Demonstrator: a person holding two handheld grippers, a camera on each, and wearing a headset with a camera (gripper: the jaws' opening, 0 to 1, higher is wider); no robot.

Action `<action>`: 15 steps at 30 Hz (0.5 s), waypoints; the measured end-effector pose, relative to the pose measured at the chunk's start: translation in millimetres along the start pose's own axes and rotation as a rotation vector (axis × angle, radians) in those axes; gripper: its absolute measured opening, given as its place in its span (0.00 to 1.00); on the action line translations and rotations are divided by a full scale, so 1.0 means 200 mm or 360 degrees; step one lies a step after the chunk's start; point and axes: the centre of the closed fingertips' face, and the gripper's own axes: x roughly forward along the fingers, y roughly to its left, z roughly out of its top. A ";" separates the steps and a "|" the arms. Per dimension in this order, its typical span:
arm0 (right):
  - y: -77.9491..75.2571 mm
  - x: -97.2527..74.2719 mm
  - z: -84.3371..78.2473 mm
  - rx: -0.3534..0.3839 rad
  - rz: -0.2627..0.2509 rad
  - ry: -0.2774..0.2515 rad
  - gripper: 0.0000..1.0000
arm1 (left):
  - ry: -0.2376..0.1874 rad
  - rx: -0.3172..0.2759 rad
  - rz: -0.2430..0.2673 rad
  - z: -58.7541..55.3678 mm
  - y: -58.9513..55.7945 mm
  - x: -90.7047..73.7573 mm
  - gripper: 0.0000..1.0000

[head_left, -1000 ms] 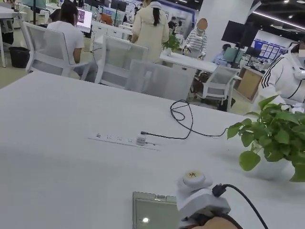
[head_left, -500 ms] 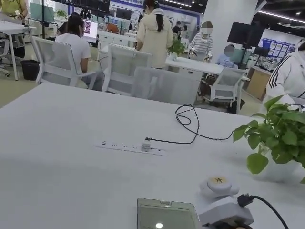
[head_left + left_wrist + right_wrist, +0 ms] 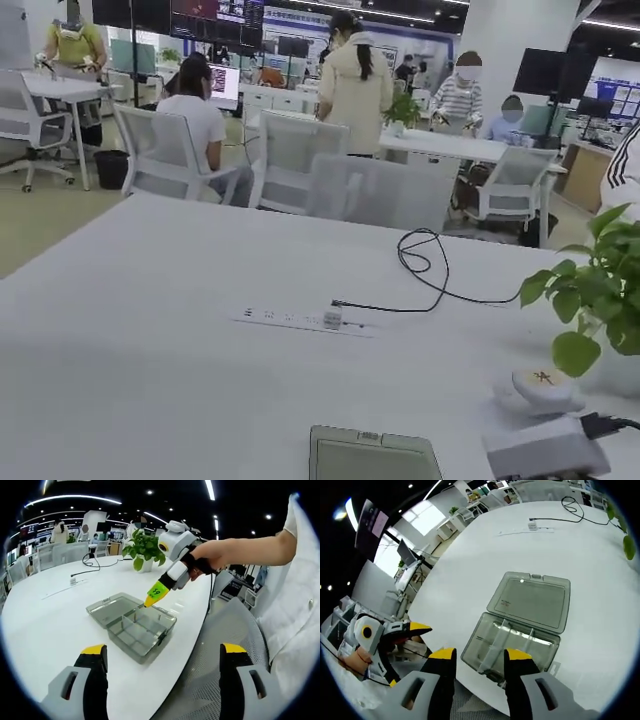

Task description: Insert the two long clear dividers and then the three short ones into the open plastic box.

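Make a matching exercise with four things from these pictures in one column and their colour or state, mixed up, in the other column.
Things:
A. plastic box
B. potted plant
C. cable
D. left gripper

Colour or state:
1. black, lying in loops
2. jaws wide apart
3. green leaves
4. clear, lid open

Pairs: A-4, B-3, C-1, D-2.

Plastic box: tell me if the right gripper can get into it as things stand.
Probably yes. The right gripper hangs just above the plastic box, whose lid lies folded back flat, and nothing stands between the fingers and its open inside.
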 end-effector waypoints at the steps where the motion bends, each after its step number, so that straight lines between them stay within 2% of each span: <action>1: 0.00 -0.01 0.00 -0.0034 0.0018 -0.0005 0.40 | -0.0003 0.0000 0.0007 0.00 0.00 0.00 0.95; 4: 0.01 -0.04 -0.01 -0.0086 0.0047 -0.0006 0.46 | -0.0005 -0.0002 0.0033 0.01 0.00 -0.01 0.95; 7: -0.01 -0.09 -0.02 -0.0221 0.0069 0.0001 0.49 | -0.0012 -0.0014 0.0064 0.01 0.01 -0.02 0.95; 9: -0.02 -0.12 -0.05 -0.0241 0.0081 0.0029 0.50 | -0.0011 -0.0014 0.0077 0.01 0.01 -0.03 0.95; 11: -0.03 -0.15 -0.06 -0.0393 0.0107 0.0046 0.49 | -0.0012 -0.0016 0.0086 0.01 0.02 -0.03 0.95; 12: -0.06 -0.17 -0.10 -0.0458 0.0104 0.0099 0.49 | -0.0013 -0.0018 0.0091 0.01 0.02 -0.02 0.95; 15: -0.10 -0.21 -0.14 -0.0570 0.0104 0.0140 0.52 | -0.0023 -0.0035 0.0102 0.02 0.02 -0.02 0.95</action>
